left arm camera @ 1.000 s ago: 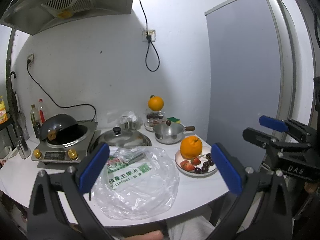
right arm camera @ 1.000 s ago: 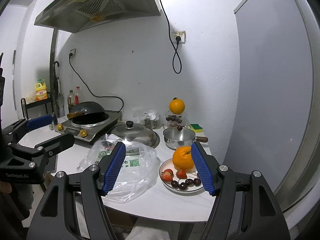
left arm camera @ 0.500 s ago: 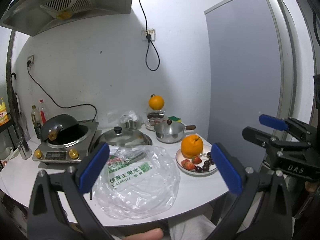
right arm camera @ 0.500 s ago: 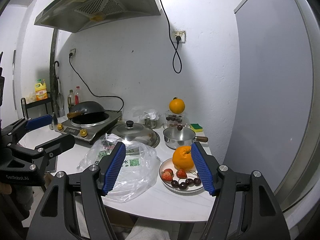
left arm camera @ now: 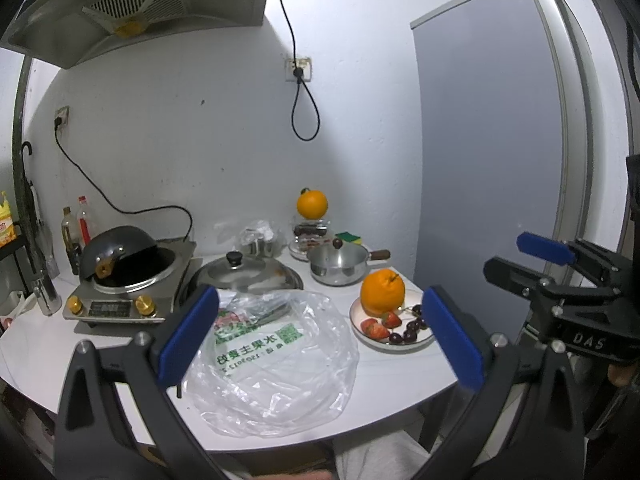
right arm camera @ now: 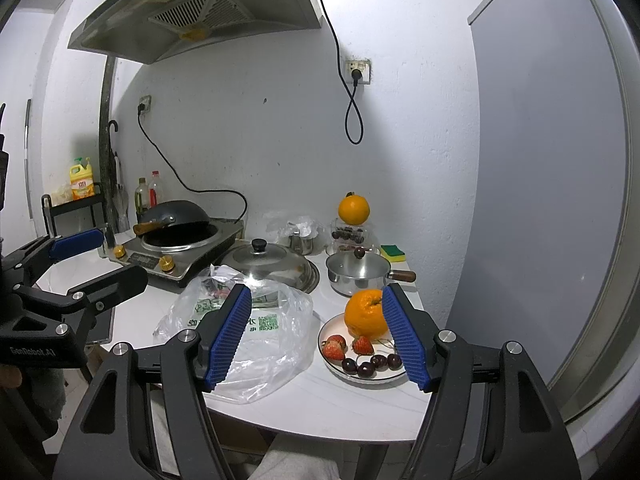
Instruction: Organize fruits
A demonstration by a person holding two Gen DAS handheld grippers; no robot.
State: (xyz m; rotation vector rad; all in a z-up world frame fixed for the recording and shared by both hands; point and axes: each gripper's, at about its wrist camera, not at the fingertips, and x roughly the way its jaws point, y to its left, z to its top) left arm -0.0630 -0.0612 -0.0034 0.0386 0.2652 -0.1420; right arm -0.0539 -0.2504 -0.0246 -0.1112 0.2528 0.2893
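Note:
A white plate [left arm camera: 420,341] [right arm camera: 380,376] near the table's right front holds a large orange [left arm camera: 382,293] [right arm camera: 366,312], strawberries [left arm camera: 376,326] [right arm camera: 334,346] and dark cherries [left arm camera: 412,326] [right arm camera: 366,368]. A clear plastic bag [left arm camera: 276,364] [right arm camera: 248,320] with green print lies flat left of the plate. A second orange [left arm camera: 312,204] [right arm camera: 353,209] sits on a glass jar at the back. My left gripper [left arm camera: 320,340] is open and empty, held in front of the table. My right gripper [right arm camera: 318,336] is open and empty, also short of the table.
An induction cooker with a black wok [left arm camera: 120,256] [right arm camera: 176,224] stands at back left. A steel lid [left arm camera: 248,276] [right arm camera: 272,264] and a small saucepan [left arm camera: 340,264] [right arm camera: 358,274] stand behind the bag and plate. A grey fridge [left arm camera: 492,160] is on the right.

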